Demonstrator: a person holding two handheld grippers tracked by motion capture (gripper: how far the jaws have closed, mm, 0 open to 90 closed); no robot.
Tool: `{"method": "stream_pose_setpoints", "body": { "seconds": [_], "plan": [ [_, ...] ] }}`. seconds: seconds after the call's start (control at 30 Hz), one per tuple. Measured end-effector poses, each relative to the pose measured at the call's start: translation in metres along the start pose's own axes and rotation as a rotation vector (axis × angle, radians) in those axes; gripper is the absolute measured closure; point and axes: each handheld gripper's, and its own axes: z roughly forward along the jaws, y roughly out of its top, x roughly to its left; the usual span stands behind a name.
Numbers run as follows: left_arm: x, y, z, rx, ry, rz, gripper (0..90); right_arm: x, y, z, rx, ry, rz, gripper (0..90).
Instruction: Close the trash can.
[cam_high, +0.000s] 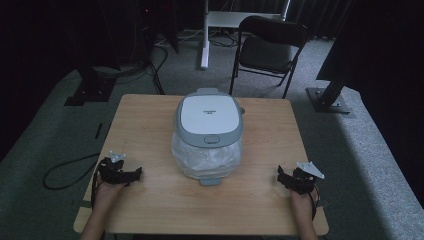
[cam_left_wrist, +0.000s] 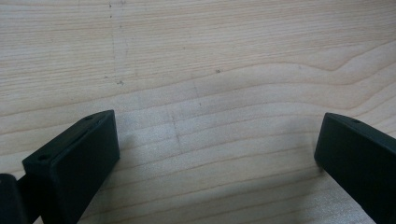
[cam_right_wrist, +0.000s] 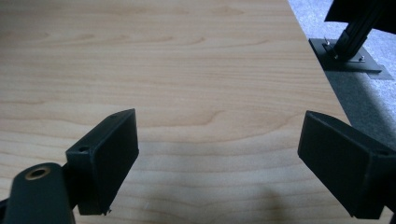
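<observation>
— Dim room, grey carpet, and a pale wooden desk (cam_high: 150, 135) in the middle of it. What stands on the desk?

— A bin (cam_high: 208, 136) with a grey-and-white lid and a clear liner bag, midway between the left and right edges, closer to the far edge.

— And the grippers?

— The left gripper (cam_high: 134, 175) rests by the near left corner; the right gripper (cam_high: 281, 176) rests by the near right corner. Both are well apart from the bin.

— Their jaws?

— Spread wide on both, nothing but bare wood between them.

— Anything behind the desk?

— A black folding chair (cam_high: 270, 47) on the carpet beyond the far edge.
</observation>
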Motion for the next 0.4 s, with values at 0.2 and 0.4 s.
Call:
{"method": "stream_pose_setpoints", "body": {
  "seconds": [0.2,0.4],
  "plan": [
    [0.0000,0.0000,0.0000,0.000,0.000,0.000,0.7,-0.0014,-0.0001,-0.0005,-0.006,-0.001,0.013,11.8],
    [0.0000,-0.0001,-0.0001,0.001,0.001,0.000,0.7,-0.0010,0.0000,-0.0001,0.000,0.001,0.011,11.8]
  ]
}}
